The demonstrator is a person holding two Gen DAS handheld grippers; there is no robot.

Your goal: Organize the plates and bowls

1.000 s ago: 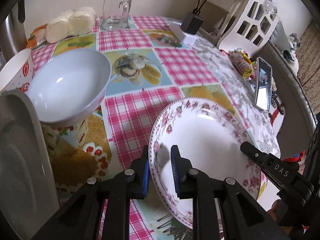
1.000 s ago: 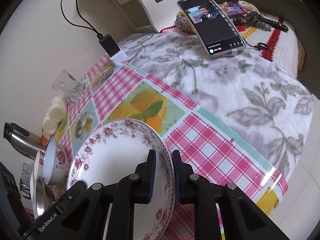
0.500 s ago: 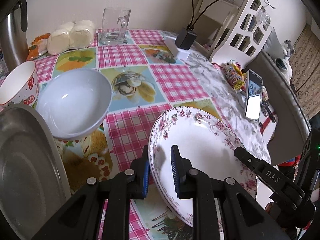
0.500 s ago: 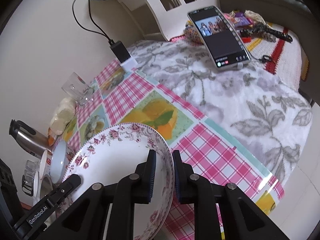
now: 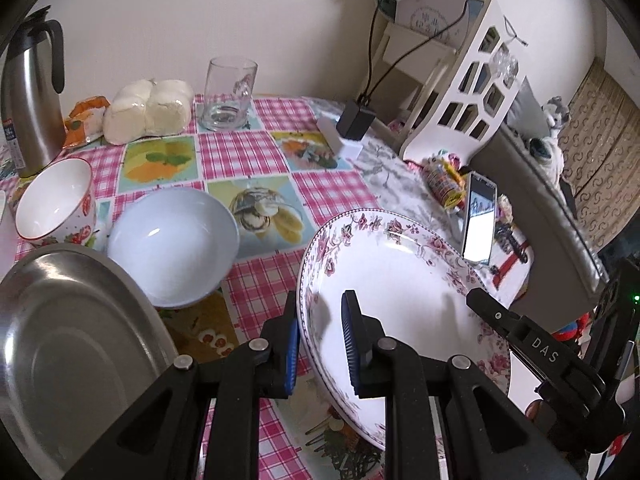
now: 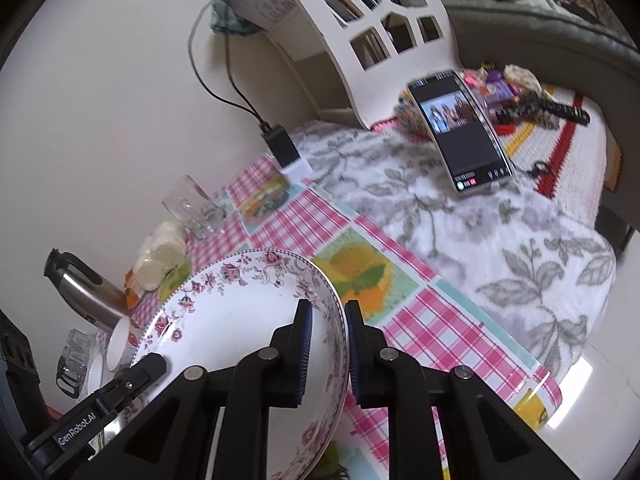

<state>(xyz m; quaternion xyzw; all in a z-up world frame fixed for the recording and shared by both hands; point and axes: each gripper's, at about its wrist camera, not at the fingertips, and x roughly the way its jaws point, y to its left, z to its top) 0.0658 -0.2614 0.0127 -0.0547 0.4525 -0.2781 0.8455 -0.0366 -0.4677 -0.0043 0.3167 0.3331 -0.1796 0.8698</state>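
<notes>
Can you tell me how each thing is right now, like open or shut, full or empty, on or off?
Left gripper: shut on floral plate.
Right gripper: shut on floral plate.
Floral plate: empty, tilted, gripped on both rims.
Blue bowl: empty.
Glass: upright, empty.
Phone: screen on.

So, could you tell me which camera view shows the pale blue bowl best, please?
The left wrist view: the pale blue bowl sits whole and unobstructed between the steel tray and the floral plate. In the right wrist view that plate hides it completely.
</notes>
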